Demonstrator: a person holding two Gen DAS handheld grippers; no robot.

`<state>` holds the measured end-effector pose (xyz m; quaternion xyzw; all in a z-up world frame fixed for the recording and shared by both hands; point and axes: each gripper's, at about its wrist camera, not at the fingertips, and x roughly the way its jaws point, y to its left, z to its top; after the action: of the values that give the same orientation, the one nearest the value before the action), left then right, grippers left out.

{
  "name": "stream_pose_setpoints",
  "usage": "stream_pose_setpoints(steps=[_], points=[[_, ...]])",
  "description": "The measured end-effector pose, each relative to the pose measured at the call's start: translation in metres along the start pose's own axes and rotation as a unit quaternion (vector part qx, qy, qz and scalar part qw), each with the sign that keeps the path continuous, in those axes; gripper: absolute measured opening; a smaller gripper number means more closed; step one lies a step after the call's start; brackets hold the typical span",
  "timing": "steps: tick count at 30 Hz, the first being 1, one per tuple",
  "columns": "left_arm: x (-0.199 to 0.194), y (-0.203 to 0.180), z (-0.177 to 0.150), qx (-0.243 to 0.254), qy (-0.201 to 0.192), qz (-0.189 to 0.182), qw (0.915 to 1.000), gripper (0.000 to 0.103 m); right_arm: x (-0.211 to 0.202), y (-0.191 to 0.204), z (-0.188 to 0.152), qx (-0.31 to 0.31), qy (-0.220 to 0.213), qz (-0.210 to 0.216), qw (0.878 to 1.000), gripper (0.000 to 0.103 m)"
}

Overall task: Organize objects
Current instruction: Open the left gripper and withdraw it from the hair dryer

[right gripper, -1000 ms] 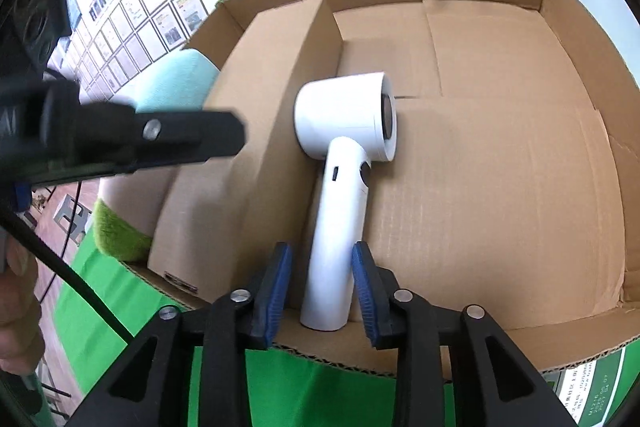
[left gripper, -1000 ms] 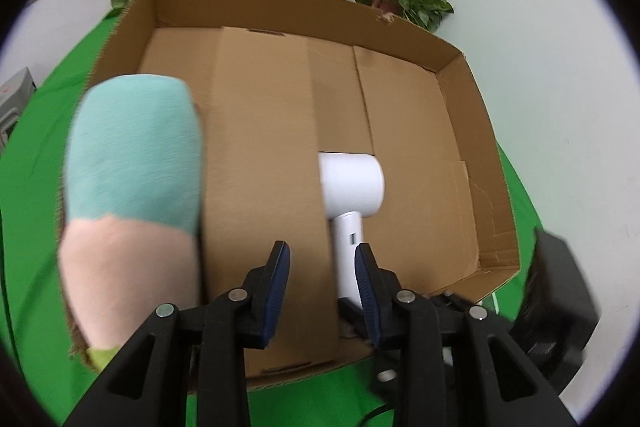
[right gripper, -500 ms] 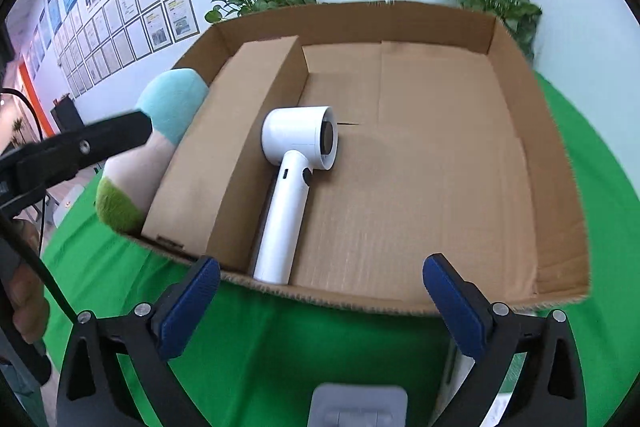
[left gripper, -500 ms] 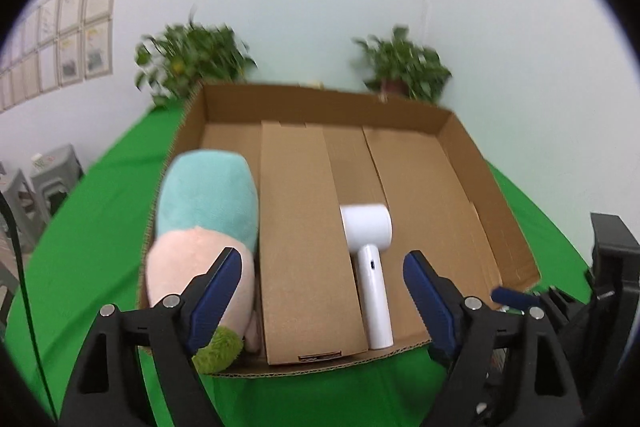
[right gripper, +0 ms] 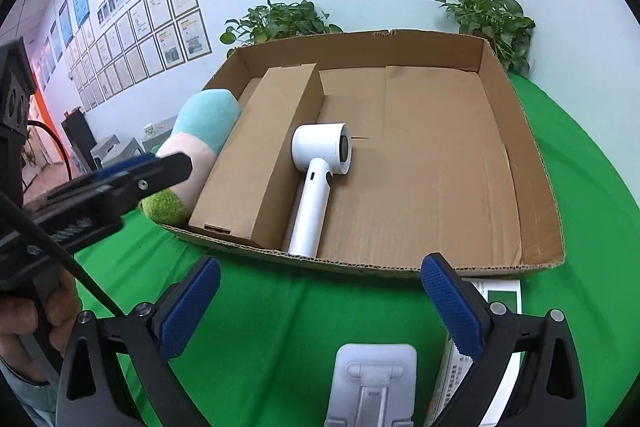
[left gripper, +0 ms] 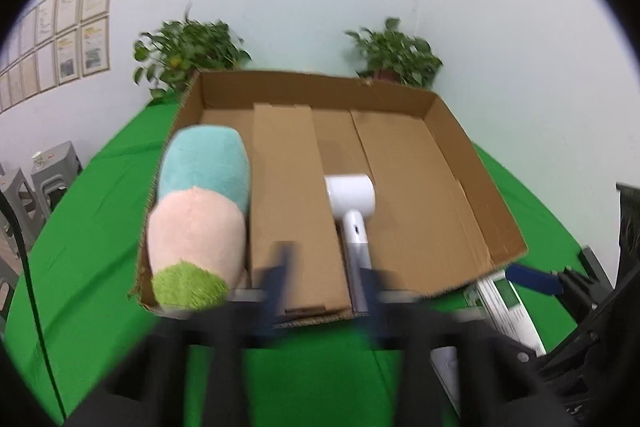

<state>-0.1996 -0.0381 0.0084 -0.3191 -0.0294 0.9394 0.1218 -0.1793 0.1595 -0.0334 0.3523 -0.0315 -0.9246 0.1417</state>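
A shallow cardboard tray (right gripper: 516, 131) (left gripper: 472, 163) stands on the green table. In it lie a white hair dryer (right gripper: 318, 171) (left gripper: 352, 203), a long closed cardboard box (right gripper: 256, 155) (left gripper: 292, 195) and a plush toy in teal, pink and green (left gripper: 200, 211) (right gripper: 196, 143) at the left wall. My right gripper (right gripper: 320, 303) is open and empty, in front of the tray above the cloth. My left gripper (left gripper: 324, 275) is motion-blurred at the tray's near edge, holding nothing I can see; it shows from the side in the right wrist view (right gripper: 132, 179).
A white phone stand (right gripper: 372, 379) and a white-and-green carton (right gripper: 500, 311) (left gripper: 508, 303) lie on the green cloth in front of the tray. Two potted plants (right gripper: 280, 23) (right gripper: 492, 15) stand behind it at the wall. Grey stools (left gripper: 48, 171) stand at the left.
Both grippers have let go and drawn back from the tray. The right one went from nearly shut around the dryer handle to wide open. The left one opened, then moved again, blurred now.
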Motion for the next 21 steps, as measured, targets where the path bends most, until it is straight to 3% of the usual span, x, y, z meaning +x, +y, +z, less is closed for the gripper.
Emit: stream_pose_setpoints(steps=[2,6,7,8,10,14,17,18,19,20,21], points=[[0.0,-0.005,-0.002,0.006,0.015,0.002,0.9999,0.001,-0.003,0.002,-0.001,-0.001,-0.005,-0.001,1.0,0.099],[-0.011,-0.013,-0.004,0.007,-0.008,0.036,0.9993,0.006,-0.009,0.001,-0.008,-0.004,-0.005,-0.004,1.0,0.097],[-0.011,-0.015,-0.004,0.01,-0.008,0.051,0.9986,0.026,-0.011,0.0,-0.009,-0.003,-0.005,-0.005,1.0,0.097],[-0.013,-0.018,-0.004,0.013,-0.012,0.062,0.9979,0.058,-0.013,-0.001,-0.011,-0.002,-0.005,-0.006,1.0,0.096],[-0.019,-0.019,-0.006,0.004,-0.041,0.068,0.9968,0.086,-0.015,-0.004,-0.013,-0.001,-0.007,-0.009,1.0,0.096],[-0.021,-0.022,-0.003,0.0,-0.05,0.077,0.9958,0.086,-0.022,-0.009,-0.014,0.0,-0.014,-0.008,1.0,0.096],[-0.02,-0.023,-0.003,0.003,-0.047,0.08,0.9957,0.086,-0.024,-0.01,-0.017,0.0,-0.014,-0.001,1.0,0.087],[-0.019,-0.023,-0.003,0.003,-0.045,0.08,0.9958,0.086,-0.024,-0.01,-0.018,-0.003,-0.014,0.001,1.0,0.077],[-0.018,-0.023,-0.003,0.003,-0.044,0.079,0.9959,0.086,-0.023,-0.01,-0.02,-0.006,-0.015,0.005,1.0,0.057],[-0.017,-0.023,-0.003,0.003,-0.043,0.078,0.996,0.086,-0.023,-0.01,-0.021,-0.008,-0.015,0.005,1.0,0.044],[-0.016,-0.023,-0.004,0.004,-0.042,0.078,0.9961,0.086,-0.021,-0.009,-0.022,-0.01,-0.012,-0.002,1.0,0.02]])
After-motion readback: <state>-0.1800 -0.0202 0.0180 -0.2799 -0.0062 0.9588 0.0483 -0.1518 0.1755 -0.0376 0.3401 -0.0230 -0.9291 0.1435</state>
